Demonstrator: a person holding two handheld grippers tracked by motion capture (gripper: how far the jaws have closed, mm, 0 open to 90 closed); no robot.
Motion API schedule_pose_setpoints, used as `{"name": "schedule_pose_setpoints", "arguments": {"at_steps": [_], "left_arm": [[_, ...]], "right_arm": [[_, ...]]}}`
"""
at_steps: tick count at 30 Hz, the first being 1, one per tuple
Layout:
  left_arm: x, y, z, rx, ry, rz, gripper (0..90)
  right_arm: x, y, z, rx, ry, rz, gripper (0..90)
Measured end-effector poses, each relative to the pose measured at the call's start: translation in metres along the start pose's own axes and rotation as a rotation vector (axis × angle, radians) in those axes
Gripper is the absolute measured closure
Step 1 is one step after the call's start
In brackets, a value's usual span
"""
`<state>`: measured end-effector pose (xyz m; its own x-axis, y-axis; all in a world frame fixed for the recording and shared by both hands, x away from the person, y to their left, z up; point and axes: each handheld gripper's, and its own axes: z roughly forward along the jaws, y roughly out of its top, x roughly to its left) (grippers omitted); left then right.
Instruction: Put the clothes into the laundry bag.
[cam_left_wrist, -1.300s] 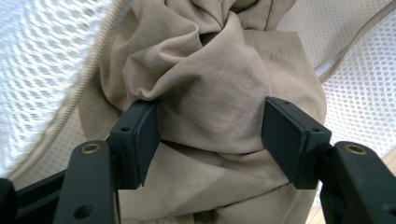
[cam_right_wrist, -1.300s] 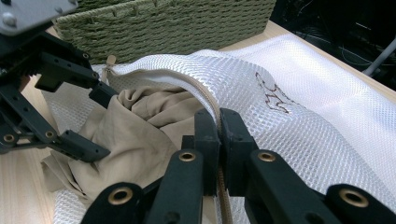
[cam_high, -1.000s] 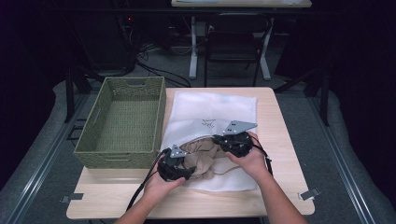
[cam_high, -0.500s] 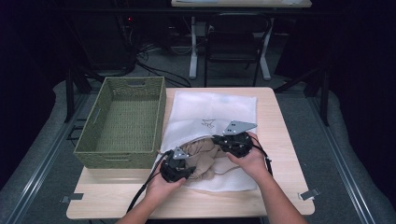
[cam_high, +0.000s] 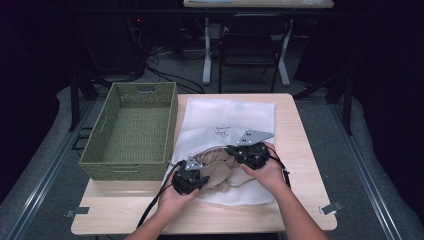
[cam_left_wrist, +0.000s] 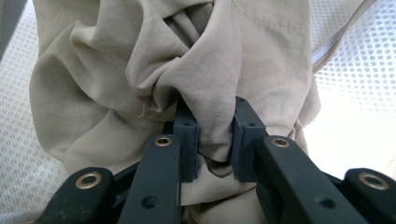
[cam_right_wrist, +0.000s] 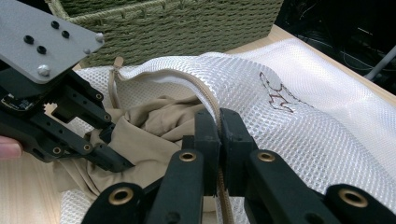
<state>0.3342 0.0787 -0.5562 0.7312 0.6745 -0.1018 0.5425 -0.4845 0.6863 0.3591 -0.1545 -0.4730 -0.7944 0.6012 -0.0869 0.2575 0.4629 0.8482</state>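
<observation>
At the near middle of the table (cam_high: 305, 150), your two grippers meet over the white mesh bag (cam_high: 227, 117), and the job looks partway done. The beige garment (cam_high: 220, 167) is bunched at the bag's open mouth: part of it lies inside, while a good lump spills out on the near side, so it is neither fully in nor fully out. Your left gripper (cam_left_wrist: 215, 128) is clenched on a fold of the garment, which fills the space just ahead of its jaws. Your right gripper (cam_right_wrist: 218, 126) pinches the bag's zipper edge (cam_right_wrist: 205, 100), lifting the mouth open, with the garment just left of and below it. The green basket (cam_high: 131, 131) stands to the left.
</observation>
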Motion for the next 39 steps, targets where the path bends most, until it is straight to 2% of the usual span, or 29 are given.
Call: {"name": "schedule_pose_setpoints", "arguments": {"at_steps": [7, 13, 22, 26, 35, 39], "left_arm": [[0.000, 0.012, 0.000, -0.011, 0.011, 0.004, 77.6], [0.001, 0.020, 0.003, -0.032, 0.018, -0.011, 77.9], [0.002, 0.035, 0.015, -0.048, 0.056, -0.021, 77.8], [0.000, 0.042, 0.023, -0.047, 0.081, -0.008, 77.8], [0.006, 0.052, 0.036, -0.069, 0.108, -0.049, 77.1], [0.008, 0.053, 0.036, -0.084, 0.108, -0.063, 75.5]], "right_arm": [[0.001, 0.001, 0.002, 0.000, 0.005, -0.001, 87.1], [0.004, 0.001, 0.003, 0.005, 0.009, -0.007, 87.1], [0.005, 0.002, 0.003, 0.001, 0.014, -0.010, 87.1], [0.004, 0.002, 0.003, -0.002, 0.015, -0.007, 87.2], [0.004, 0.002, 0.002, -0.004, 0.013, -0.006, 87.1], [0.003, 0.002, 0.001, -0.005, 0.014, -0.007, 87.1]]}}
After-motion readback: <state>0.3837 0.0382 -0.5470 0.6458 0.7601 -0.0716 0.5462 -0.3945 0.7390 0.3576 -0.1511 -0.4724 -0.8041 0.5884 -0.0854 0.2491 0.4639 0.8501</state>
